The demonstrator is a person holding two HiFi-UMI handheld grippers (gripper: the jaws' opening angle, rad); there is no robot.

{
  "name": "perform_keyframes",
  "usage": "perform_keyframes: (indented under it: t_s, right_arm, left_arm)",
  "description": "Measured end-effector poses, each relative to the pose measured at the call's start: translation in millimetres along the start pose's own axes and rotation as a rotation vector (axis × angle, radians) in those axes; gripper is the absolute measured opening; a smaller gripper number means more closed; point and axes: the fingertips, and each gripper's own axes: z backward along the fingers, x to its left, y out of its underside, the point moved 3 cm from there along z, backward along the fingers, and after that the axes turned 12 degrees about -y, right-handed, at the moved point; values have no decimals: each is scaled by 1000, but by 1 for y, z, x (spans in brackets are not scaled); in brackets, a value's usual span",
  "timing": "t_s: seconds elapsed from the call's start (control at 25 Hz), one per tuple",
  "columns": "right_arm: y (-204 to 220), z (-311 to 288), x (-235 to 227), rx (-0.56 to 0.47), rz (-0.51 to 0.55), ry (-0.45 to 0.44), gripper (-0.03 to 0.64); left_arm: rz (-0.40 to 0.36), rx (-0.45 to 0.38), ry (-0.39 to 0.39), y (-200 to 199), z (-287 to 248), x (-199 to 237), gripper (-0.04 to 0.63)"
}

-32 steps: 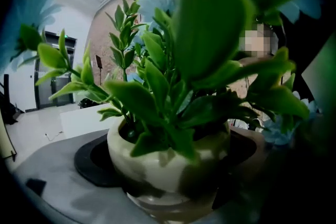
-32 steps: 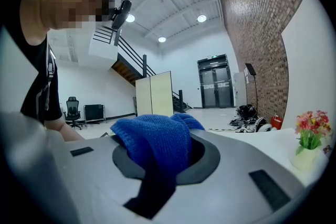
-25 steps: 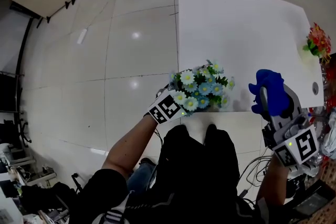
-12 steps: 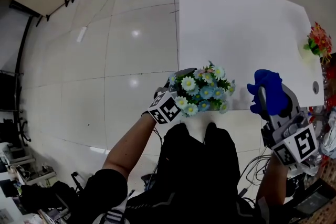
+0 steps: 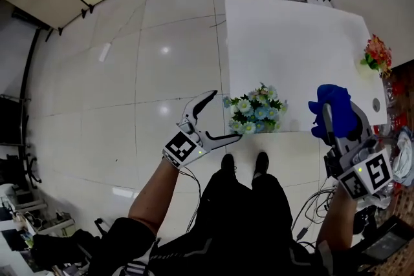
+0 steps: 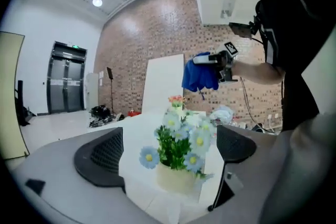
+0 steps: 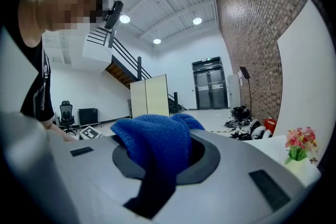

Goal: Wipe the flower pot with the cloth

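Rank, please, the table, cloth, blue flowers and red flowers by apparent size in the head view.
1. table
2. blue flowers and cloth: about alike, not ranked
3. red flowers

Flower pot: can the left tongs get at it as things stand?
Probably yes. The left tongs are open and empty, and the flower pot stands at the table's near edge right ahead of them, with nothing between.

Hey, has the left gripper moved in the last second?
Yes. The left gripper has drawn back leftward from the flower pot, past the white table edge, and now hangs open over the floor.
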Motion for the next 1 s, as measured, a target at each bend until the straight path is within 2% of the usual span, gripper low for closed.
perform_keyframes:
  t_s: [0.08, 0.2, 0.24, 0.36, 0.48, 0.6, 0.64, 0.76, 1.0]
  right_arm:
    - [-15, 4, 13, -8, 0, 21, 75]
    - [-33, 9, 33, -33, 17, 49, 75]
    - [-37, 12, 38, -44, 24, 56, 75]
    - [-47, 27, 50, -67, 43, 66, 75]
    - [-56, 49, 58, -79, 52, 43, 75]
    - [-60, 89, 66, -97, 46, 16, 75]
    - [-59, 106, 69, -104, 47, 7, 75]
    - [-54, 156, 77, -120, 60, -17, 75]
    - [-35, 240, 102, -102, 99, -105, 75]
  left_arm:
    - [56, -57, -21, -36, 28, 4, 563]
    - [137, -153, -31, -86, 64, 5, 455]
    - [140, -180, -33, -99, 72, 3, 426]
    - [122, -233, -52, -131, 81, -9, 258]
    - [115, -254, -94, -164, 87, -31, 204]
    - [140, -281, -160, -192, 92, -66, 27]
    - [150, -294, -172, -200, 94, -82, 6]
    - [164, -327, -192, -217, 96, -134, 6]
    - [183, -322, -244, -224, 106, -234, 6]
